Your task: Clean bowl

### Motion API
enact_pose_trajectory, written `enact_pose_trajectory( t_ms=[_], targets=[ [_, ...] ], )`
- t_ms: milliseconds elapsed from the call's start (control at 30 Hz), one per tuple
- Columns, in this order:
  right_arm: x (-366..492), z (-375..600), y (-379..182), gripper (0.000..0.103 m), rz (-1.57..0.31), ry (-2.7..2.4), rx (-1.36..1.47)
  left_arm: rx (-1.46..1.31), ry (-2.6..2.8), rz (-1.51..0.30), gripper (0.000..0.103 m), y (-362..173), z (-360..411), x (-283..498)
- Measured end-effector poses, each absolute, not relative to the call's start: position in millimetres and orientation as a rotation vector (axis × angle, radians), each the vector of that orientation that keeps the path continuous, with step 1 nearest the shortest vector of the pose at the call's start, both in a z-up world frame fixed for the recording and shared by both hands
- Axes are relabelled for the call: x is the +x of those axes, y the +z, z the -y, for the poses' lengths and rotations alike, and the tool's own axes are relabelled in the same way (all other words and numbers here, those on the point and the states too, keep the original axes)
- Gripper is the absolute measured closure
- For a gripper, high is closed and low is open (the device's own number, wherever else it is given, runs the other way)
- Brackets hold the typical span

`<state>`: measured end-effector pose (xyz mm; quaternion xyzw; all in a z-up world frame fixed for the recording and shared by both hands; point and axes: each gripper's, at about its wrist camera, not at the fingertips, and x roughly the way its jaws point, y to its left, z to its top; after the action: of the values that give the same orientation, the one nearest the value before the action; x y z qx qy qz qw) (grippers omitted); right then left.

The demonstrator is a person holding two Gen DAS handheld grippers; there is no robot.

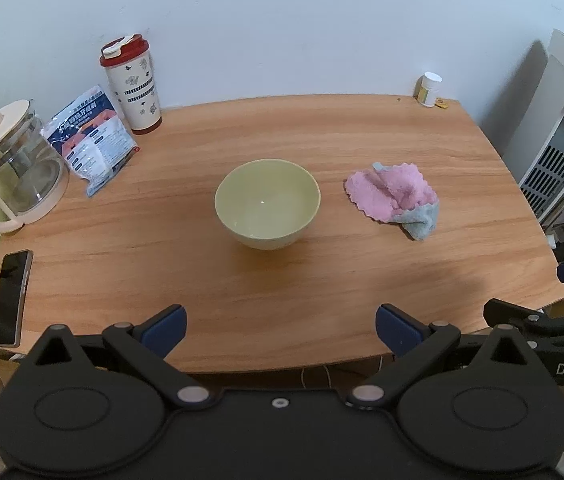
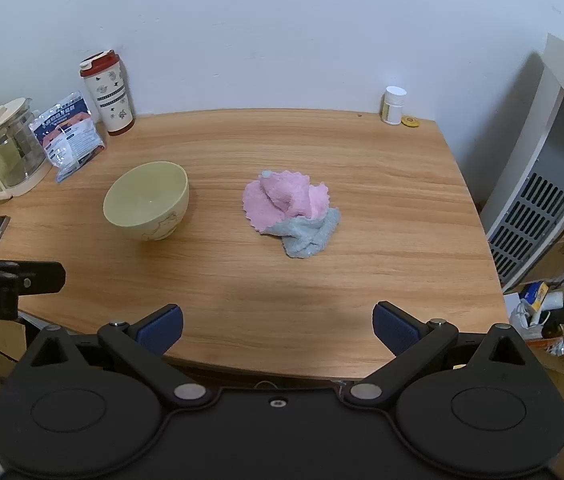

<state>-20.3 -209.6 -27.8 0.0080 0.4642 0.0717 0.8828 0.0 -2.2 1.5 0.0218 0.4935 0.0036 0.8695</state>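
A pale green bowl (image 1: 267, 203) stands upright on the wooden table (image 1: 282, 280); it also shows in the right wrist view (image 2: 146, 200), left of centre. A crumpled pink and grey cloth (image 1: 396, 198) lies to the bowl's right, and straight ahead in the right wrist view (image 2: 292, 212). My left gripper (image 1: 281, 330) is open and empty above the table's near edge, facing the bowl. My right gripper (image 2: 277, 326) is open and empty above the near edge, facing the cloth. Each gripper's side shows at the edge of the other's view.
At the back left stand a glass kettle (image 1: 9, 168), a blue and white packet (image 1: 91, 140) and a red-lidded tumbler (image 1: 133, 84). A phone (image 1: 11, 298) lies at the left edge. A small white bottle (image 1: 429, 89) stands at the back right. A white appliance (image 1: 562, 128) stands right of the table.
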Motion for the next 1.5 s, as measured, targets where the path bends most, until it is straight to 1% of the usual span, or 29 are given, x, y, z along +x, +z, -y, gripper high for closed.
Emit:
enact_pose_trajectory(
  t_ms=[1500],
  targets=[
    [-16.8, 207.9, -31.3, 0.0, -0.966, 0.151, -0.007, 0.026, -0.009, -1.063, 0.0, -5.5, 0.3, 6.0]
  ],
)
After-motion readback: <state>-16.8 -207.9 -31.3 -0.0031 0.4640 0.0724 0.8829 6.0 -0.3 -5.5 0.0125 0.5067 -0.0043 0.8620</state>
